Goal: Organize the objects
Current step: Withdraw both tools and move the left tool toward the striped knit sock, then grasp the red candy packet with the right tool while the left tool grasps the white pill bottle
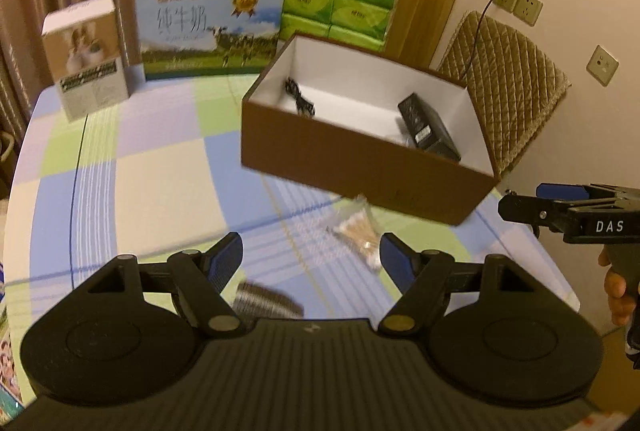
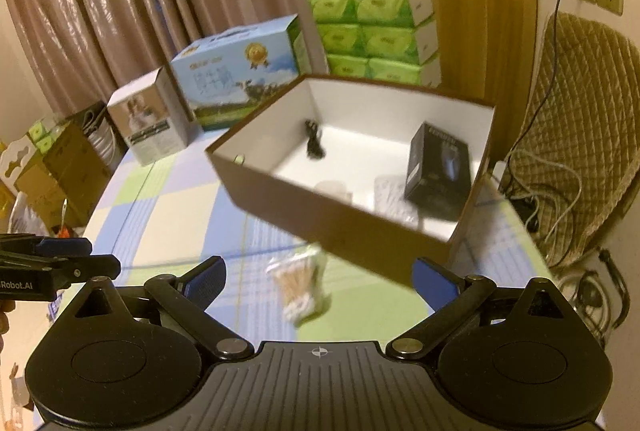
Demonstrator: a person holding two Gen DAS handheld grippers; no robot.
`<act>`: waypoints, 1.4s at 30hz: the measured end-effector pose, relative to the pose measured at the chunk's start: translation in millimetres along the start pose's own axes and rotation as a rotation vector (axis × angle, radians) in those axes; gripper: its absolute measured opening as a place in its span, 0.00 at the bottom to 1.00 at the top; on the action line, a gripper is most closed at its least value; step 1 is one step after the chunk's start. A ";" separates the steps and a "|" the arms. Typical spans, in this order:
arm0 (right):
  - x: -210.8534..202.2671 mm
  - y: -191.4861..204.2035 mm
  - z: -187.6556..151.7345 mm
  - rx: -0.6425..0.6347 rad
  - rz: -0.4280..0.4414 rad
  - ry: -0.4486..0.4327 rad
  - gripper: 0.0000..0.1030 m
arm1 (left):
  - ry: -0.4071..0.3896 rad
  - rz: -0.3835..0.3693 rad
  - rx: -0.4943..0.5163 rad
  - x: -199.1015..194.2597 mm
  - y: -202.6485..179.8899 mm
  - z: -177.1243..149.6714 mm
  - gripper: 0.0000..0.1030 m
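Left wrist: left gripper (image 1: 312,261) spread wide, empty; cotton swab packet (image 1: 357,233) on the tablecloth (image 1: 160,183) just ahead, toward its right finger, before the brown box (image 1: 360,167).
Right wrist: right gripper (image 2: 320,281) released; blurred packet, probably the swabs (image 2: 302,289), between its fingers' line.

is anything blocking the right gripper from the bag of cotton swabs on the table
Nothing visible does. The right gripper is open, and the bag of cotton swabs lies on bare tablecloth just ahead of it. The brown box sits behind the bag, and the left gripper is off to the side.
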State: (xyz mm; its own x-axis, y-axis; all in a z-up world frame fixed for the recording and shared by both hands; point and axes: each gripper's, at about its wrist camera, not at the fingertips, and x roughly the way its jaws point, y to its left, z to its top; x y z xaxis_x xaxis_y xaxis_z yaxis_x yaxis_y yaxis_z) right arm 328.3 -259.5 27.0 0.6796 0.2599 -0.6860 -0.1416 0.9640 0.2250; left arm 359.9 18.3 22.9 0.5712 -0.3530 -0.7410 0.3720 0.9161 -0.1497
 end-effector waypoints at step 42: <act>57.1 94.7 -129.1 -0.122 0.101 0.325 0.62 | 0.165 0.095 -0.048 -18.3 64.5 -108.5 0.69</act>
State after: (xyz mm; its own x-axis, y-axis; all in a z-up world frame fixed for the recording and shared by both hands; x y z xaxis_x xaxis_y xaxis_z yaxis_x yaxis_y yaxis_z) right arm 260.7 -146.2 -80.2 0.3965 0.3391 -0.8531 -0.2941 0.9272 0.2319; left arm 294.0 104.5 -44.2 0.4728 -0.2317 -0.8501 0.2846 0.9533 -0.1016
